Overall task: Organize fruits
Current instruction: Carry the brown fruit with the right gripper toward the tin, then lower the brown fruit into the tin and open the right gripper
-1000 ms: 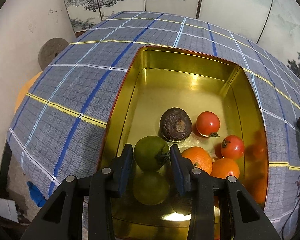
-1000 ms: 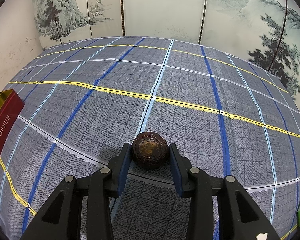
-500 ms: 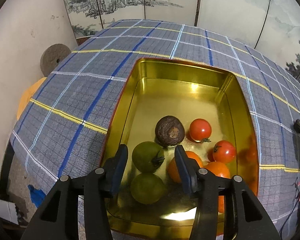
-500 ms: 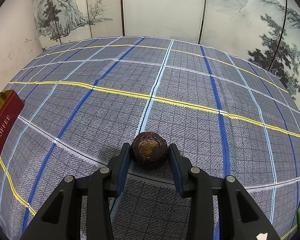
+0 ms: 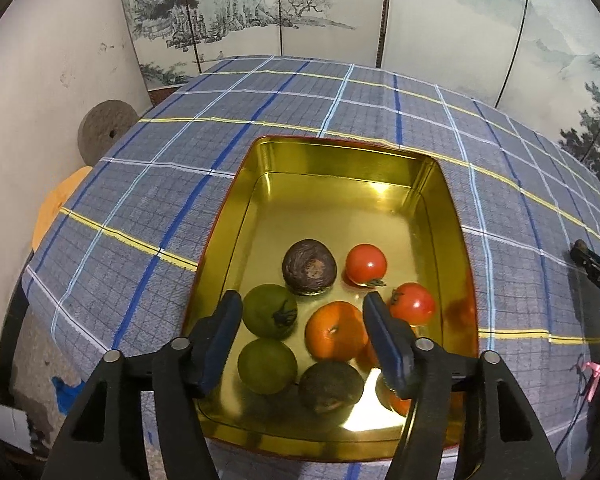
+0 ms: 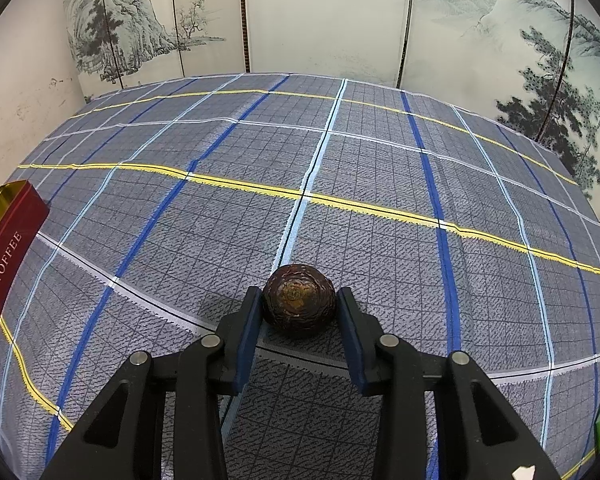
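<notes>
The step in hand looked like a handover between two placements. The left hand-held gripper point(image 5: 304, 324) hung above the near end of the gold tin point(image 5: 452, 216), its jaws having just been opening; they stood apart with nothing pressed between the pads, and the green fruit point(image 5: 270, 311) lay free on the tin floor between and below them. That fruit seemed delivered.

The right hand-held gripper point(image 6: 298, 312) was closed narrowly on a dark brown wrinkled fruit point(image 6: 299, 306), both pads against its sides. The fruit sat low over the checked cloth of the tabletop point(image 6: 340, 184), towards its near edge and well apart from the tin, whose red side marked TOFFEE showed at the tabletop's left edge in the right wrist view. Whether the fruit rested on the cloth or was just clear of it could not be told.

The next move probably called for lifting this fruit and carrying it left over the tin's rim, then lowering it into a bare patch, most easily the empty far half.

In the tin, all gathered at the near end: a brown wrinkled fruit point(image 5: 309, 267), two red tomatoes point(image 5: 366, 263) point(image 5: 413, 304), an orange point(image 5: 334, 331) and the green fruit. Another orange fruit was partly hidden behind the gripper's finger. Round shapes low on the near wall looked like reflections.
</notes>
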### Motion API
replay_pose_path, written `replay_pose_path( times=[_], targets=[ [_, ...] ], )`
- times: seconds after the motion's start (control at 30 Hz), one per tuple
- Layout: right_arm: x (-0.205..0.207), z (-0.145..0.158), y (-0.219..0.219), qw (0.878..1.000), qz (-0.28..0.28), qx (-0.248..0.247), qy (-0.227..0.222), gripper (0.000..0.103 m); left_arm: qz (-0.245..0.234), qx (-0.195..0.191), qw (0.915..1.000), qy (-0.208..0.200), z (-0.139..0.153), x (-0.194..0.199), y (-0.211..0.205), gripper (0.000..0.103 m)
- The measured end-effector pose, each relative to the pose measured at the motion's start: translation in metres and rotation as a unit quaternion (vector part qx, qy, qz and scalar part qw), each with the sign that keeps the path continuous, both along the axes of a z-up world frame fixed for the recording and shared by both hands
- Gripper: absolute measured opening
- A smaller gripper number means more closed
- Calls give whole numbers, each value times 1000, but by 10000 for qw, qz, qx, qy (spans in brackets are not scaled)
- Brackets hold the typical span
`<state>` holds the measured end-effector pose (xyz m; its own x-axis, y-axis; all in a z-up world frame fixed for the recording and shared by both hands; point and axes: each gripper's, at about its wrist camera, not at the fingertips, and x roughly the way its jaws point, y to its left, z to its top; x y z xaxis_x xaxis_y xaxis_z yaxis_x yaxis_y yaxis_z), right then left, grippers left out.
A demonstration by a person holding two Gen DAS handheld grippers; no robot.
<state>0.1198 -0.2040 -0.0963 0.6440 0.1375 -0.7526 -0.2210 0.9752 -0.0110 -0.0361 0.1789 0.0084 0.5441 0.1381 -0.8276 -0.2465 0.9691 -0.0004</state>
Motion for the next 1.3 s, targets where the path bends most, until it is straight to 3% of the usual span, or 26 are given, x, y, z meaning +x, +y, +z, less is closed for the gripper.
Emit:
replay_pose_path(
  times=[0.73,1.03,1.3],
  targets=[
    [-13,24,24,9998,167,-21,-100,33,35,63,9998,-160,3,-18,-1,69],
    [-32,44,72,9969,754,159,-155,33,204,3,9995,-227,4,-27,9,73],
    [-57,67,136,9869,1549,391,-238,33,437,26,9987,-275,7,-34,23,74]
  ],
)
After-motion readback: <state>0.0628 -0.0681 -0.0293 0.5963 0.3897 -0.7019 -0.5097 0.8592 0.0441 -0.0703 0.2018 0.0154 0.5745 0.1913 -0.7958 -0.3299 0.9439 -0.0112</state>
